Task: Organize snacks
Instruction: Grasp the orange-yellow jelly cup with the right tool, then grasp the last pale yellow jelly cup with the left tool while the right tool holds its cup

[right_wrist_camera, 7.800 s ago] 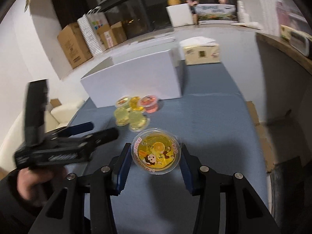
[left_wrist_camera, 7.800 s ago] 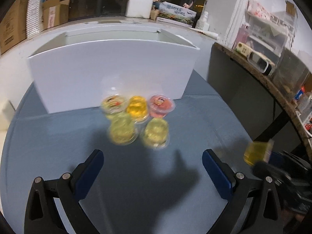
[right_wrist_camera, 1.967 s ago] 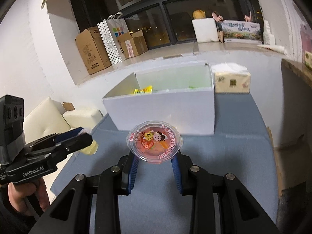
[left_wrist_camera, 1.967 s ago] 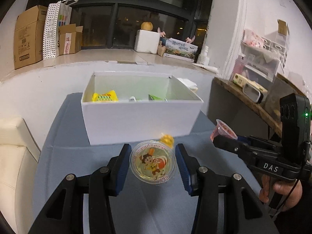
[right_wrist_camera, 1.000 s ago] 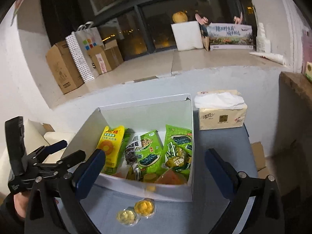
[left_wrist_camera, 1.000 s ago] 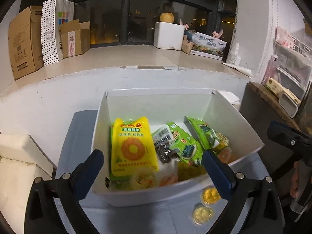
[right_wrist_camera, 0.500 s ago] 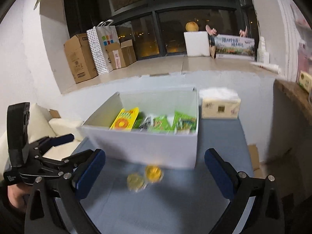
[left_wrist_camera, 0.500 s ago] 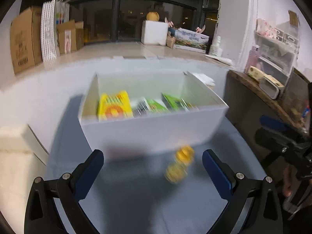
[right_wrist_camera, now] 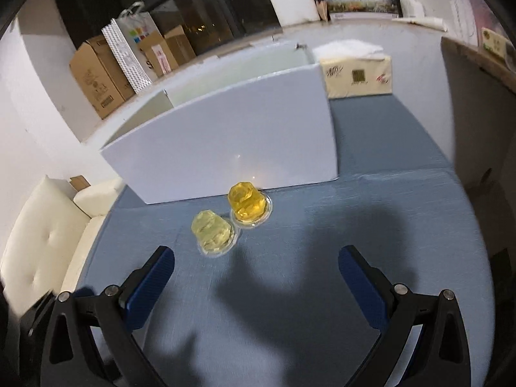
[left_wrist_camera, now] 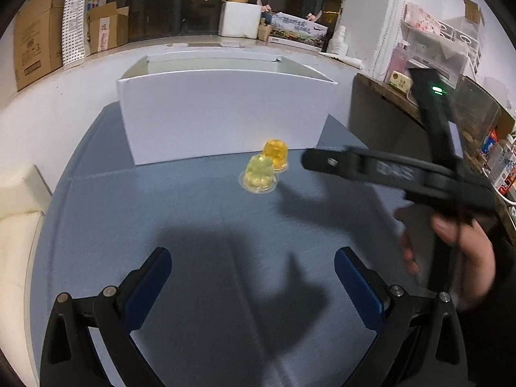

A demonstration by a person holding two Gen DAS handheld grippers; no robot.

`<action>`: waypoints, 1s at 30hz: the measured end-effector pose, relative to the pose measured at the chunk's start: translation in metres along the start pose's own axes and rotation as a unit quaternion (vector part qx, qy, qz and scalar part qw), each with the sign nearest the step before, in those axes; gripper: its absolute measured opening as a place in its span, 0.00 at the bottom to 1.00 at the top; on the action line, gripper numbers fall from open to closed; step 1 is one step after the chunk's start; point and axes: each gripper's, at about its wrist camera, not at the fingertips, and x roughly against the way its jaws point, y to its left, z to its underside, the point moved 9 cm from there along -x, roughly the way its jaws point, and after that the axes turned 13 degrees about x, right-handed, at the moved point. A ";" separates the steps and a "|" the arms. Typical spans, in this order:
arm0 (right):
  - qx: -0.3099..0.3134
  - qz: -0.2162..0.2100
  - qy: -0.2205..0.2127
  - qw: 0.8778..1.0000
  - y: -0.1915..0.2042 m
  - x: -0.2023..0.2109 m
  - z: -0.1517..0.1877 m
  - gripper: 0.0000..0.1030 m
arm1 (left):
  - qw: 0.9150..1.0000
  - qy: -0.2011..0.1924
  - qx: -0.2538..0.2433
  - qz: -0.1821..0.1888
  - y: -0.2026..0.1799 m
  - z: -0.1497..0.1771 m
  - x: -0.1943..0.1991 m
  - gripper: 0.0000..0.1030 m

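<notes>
Both grippers, left (left_wrist_camera: 250,279) and right (right_wrist_camera: 256,275), have dropped low, jaws spread, empty. Two jelly cups, pale (right_wrist_camera: 214,232) and amber (right_wrist_camera: 248,204), sit inverted before the box (right_wrist_camera: 232,142). We judge them light, slippery, squashable; pinch the sides.

A blue-grey cloth (right_wrist_camera: 371,213) covered the table. Behind it ran a white ledge (left_wrist_camera: 180,43) under dark windows (left_wrist_camera: 193,0) showing night outside. Cardboard boxes (left_wrist_camera: 35,48) and a patterned paper bag (left_wrist_camera: 75,19) stood on the ledge at the left, a white foam box (left_wrist_camera: 240,19) further along. A cream cushioned seat (right_wrist_camera: 42,245) sat to the left; cluttered shelves (left_wrist_camera: 451,48) lined the white wall on the right.
</notes>
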 end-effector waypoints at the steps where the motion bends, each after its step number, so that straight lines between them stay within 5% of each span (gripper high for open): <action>1: 0.001 0.003 0.002 1.000 0.001 -0.005 -0.003 1.00 | 1.000 0.000 0.003 -0.001 0.002 0.002 0.001 1.00; 8: -0.004 0.015 0.012 1.000 0.002 -0.044 -0.030 1.00 | 1.000 0.005 0.011 -0.006 0.015 0.013 0.003 1.00; 10: -0.006 0.021 0.016 1.000 0.000 -0.052 -0.031 0.93 | 1.000 0.004 0.007 -0.010 0.017 0.015 0.003 1.00; 12: -0.001 0.027 0.034 0.999 0.000 -0.063 -0.028 0.67 | 1.000 0.007 0.008 -0.009 0.020 0.017 0.002 1.00; 16: 0.004 0.016 0.030 0.999 0.002 -0.066 -0.024 0.40 | 1.000 0.008 0.010 -0.010 0.022 0.018 0.000 1.00; 30: 0.022 0.008 -0.015 1.000 0.003 0.001 -0.010 0.35 | 0.999 0.012 -0.011 -0.034 0.014 -0.006 -0.030 1.00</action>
